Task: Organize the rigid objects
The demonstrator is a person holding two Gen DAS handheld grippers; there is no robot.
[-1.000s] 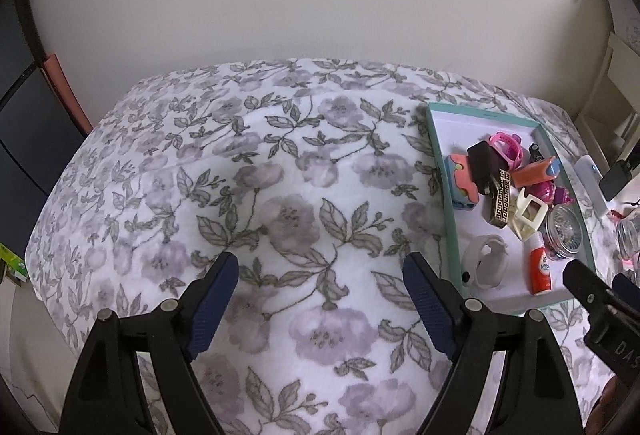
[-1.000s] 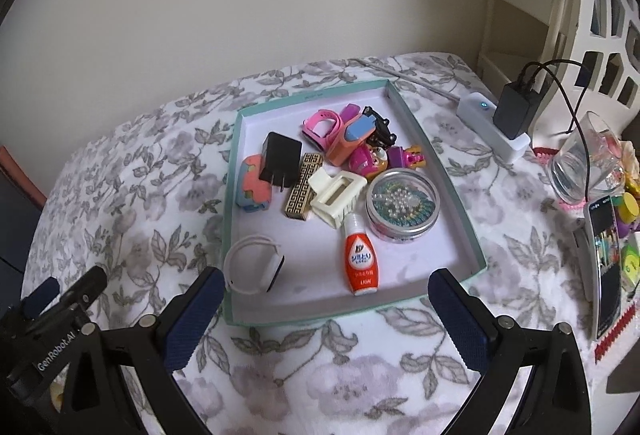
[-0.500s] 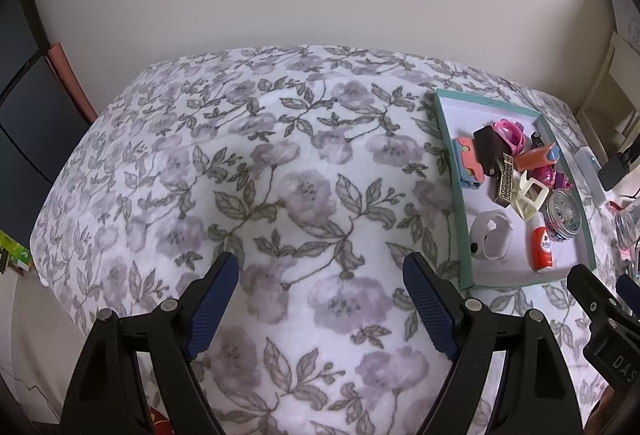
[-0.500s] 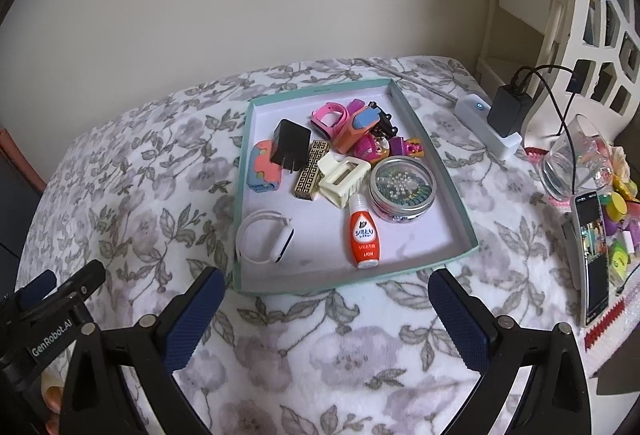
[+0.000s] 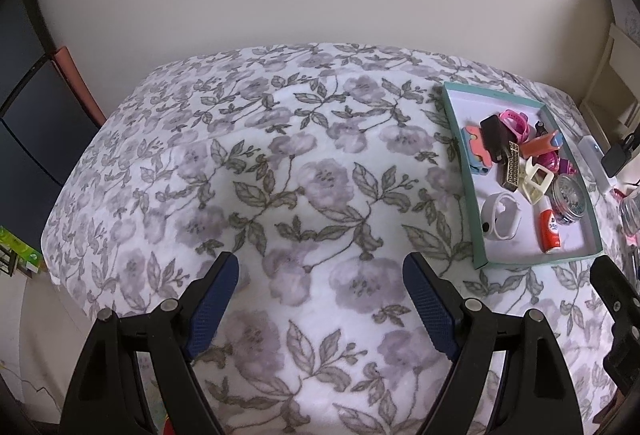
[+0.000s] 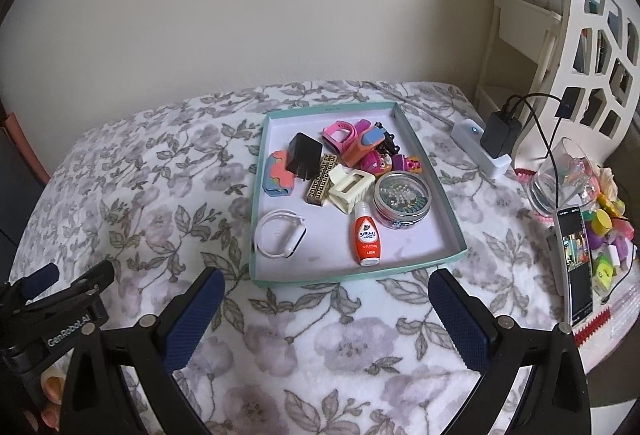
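A teal tray (image 6: 448, 211) of small rigid objects sits on the floral bedspread (image 5: 280, 171); the left gripper (image 5: 320, 291) and right gripper (image 6: 326, 299) hover just short of the tray's near edge, jaws spread wide, holding nothing

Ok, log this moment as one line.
left claw: open, empty | right claw: open, empty | tray: full of small items | white watch: untouched
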